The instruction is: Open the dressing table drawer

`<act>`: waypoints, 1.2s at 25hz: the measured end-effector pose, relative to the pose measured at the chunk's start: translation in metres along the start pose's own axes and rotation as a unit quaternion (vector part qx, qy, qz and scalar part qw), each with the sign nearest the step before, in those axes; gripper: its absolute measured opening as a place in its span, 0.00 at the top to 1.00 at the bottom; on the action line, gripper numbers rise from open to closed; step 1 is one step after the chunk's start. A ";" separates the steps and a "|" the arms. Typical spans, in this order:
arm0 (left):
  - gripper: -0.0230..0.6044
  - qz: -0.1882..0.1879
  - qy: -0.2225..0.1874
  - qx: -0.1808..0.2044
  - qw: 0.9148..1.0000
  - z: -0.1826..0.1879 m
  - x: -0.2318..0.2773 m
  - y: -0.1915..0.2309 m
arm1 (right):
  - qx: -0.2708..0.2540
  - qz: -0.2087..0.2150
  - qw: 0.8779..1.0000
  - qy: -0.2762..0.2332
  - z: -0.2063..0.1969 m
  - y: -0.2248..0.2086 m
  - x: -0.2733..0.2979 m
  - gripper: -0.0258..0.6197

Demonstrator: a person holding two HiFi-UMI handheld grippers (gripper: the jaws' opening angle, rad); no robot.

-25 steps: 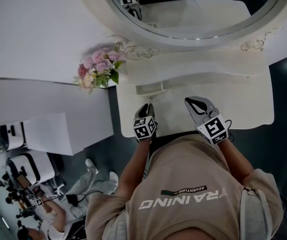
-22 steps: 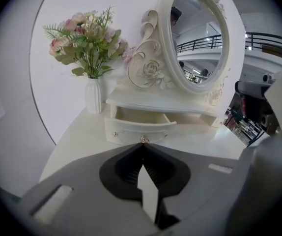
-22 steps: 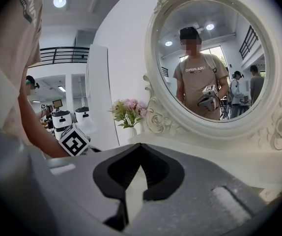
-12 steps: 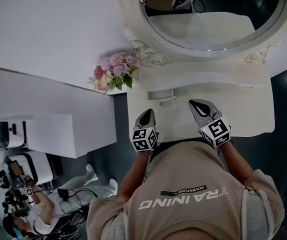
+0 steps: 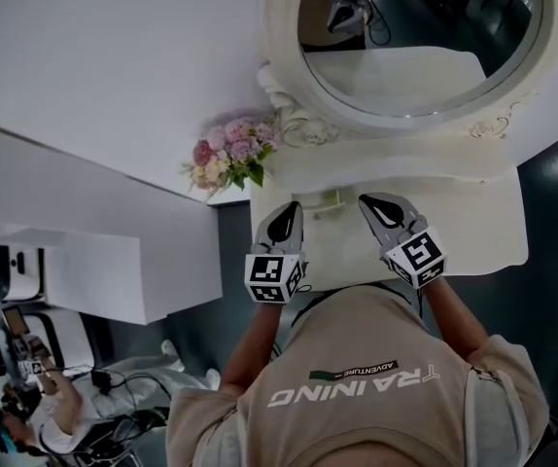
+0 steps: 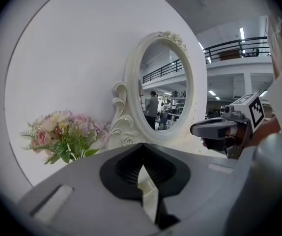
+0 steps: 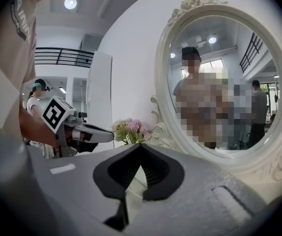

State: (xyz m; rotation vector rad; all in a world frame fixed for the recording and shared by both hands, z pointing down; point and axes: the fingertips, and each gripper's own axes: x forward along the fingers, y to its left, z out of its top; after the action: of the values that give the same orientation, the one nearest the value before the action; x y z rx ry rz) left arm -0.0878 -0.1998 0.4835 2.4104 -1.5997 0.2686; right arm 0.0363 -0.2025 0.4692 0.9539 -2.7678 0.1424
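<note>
The cream dressing table [image 5: 473, 227] carries an oval mirror [image 5: 415, 37] on a raised shelf. A small drawer [image 5: 320, 202] sticks out a little from the shelf's front. My left gripper [image 5: 284, 224] hangs above the table's front left, just short of the drawer, jaws shut and empty [image 6: 142, 145]. My right gripper [image 5: 381, 210] hovers to the drawer's right, its tips also touching with nothing between them [image 7: 140, 145]. Both point roughly level toward the mirror [image 7: 224, 82]. Each gripper shows in the other's view: the right gripper [image 6: 202, 128] and the left gripper [image 7: 106, 134].
A bunch of pink flowers [image 5: 230, 159] stands at the table's back left corner, close to the left gripper. A white wall lies behind the table and a white cabinet [image 5: 94, 270] to its left. People and equipment [image 5: 26, 397] are on the floor at lower left.
Both grippers have risen off the table's front, the left one more, so it looks bigger in the head view. The head view has swung, and the table and flowers sit further right.
</note>
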 end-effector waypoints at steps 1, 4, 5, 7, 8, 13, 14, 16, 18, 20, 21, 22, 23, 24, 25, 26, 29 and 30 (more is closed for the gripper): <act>0.94 -0.003 -0.008 0.000 1.000 0.006 0.001 0.000 | -0.010 -0.001 1.000 -0.006 0.008 0.001 0.000 0.96; 0.94 -0.006 -0.028 0.006 1.000 0.025 0.002 -0.001 | -0.040 -0.004 0.999 -0.020 0.029 0.002 -0.003 0.96; 0.94 -0.008 -0.037 0.010 0.999 0.033 0.001 -0.001 | -0.048 -0.005 0.999 -0.023 0.036 0.001 -0.004 0.96; 0.94 -0.010 -0.053 0.015 0.998 0.051 -0.001 0.000 | -0.063 -0.007 0.997 -0.031 0.050 0.001 -0.004 0.96; 0.94 -0.011 -0.060 0.016 0.998 0.059 -0.002 0.000 | -0.068 -0.011 0.997 -0.035 0.058 0.001 -0.004 0.96; 0.94 -0.013 -0.089 0.053 0.995 0.096 -0.012 -0.003 | -0.021 -0.023 0.998 -0.057 0.085 -0.006 -0.008 0.96; 0.94 -0.013 -0.095 0.058 0.994 0.101 -0.012 -0.004 | -0.013 -0.024 0.998 -0.062 0.090 -0.007 -0.009 0.96; 0.94 -0.017 -0.103 0.060 0.993 0.109 -0.012 -0.005 | -0.012 -0.027 0.997 -0.069 0.099 -0.008 -0.011 0.96; 0.94 -0.020 -0.107 0.064 0.992 0.116 -0.011 -0.005 | -0.006 -0.024 0.996 -0.080 0.108 -0.008 -0.012 0.96; 0.94 -0.022 -0.113 0.068 0.991 0.125 -0.010 -0.005 | -0.002 -0.023 0.996 -0.091 0.117 -0.010 -0.013 0.96; 0.94 -0.023 -0.118 0.070 0.990 0.129 -0.009 -0.005 | -0.005 -0.025 0.995 -0.093 0.120 -0.011 -0.014 0.96; 0.94 -0.024 -0.122 0.070 0.990 0.133 -0.008 -0.004 | -0.010 -0.028 0.995 -0.095 0.123 -0.013 -0.015 0.96; 0.94 -0.024 -0.127 0.068 0.989 0.137 -0.007 -0.004 | -0.014 -0.032 0.995 -0.096 0.125 -0.015 -0.016 0.96; 0.94 -0.023 -0.131 0.067 0.989 0.140 -0.006 -0.004 | -0.017 -0.035 0.994 -0.099 0.127 -0.017 -0.017 0.96; 0.94 -0.022 -0.134 0.065 0.989 0.142 -0.004 -0.003 | -0.020 -0.038 0.994 -0.101 0.130 -0.019 -0.018 0.96; 0.94 -0.022 -0.136 0.064 0.988 0.143 -0.003 -0.003 | -0.022 -0.041 0.994 -0.103 0.131 -0.020 -0.020 0.96; 0.94 -0.024 -0.133 0.061 0.989 0.142 0.000 -0.004 | -0.030 -0.052 0.993 -0.101 0.131 -0.023 -0.021 0.96; 0.94 -0.027 -0.130 0.061 0.989 0.140 0.000 -0.005 | -0.029 -0.054 0.993 -0.099 0.129 -0.024 -0.022 0.96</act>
State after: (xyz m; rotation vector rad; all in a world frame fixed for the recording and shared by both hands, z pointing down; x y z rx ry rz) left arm -0.0800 -0.2395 0.3491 2.6701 -1.6632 0.0431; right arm 0.0461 -0.2286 0.3394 1.1561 -2.8695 -0.0524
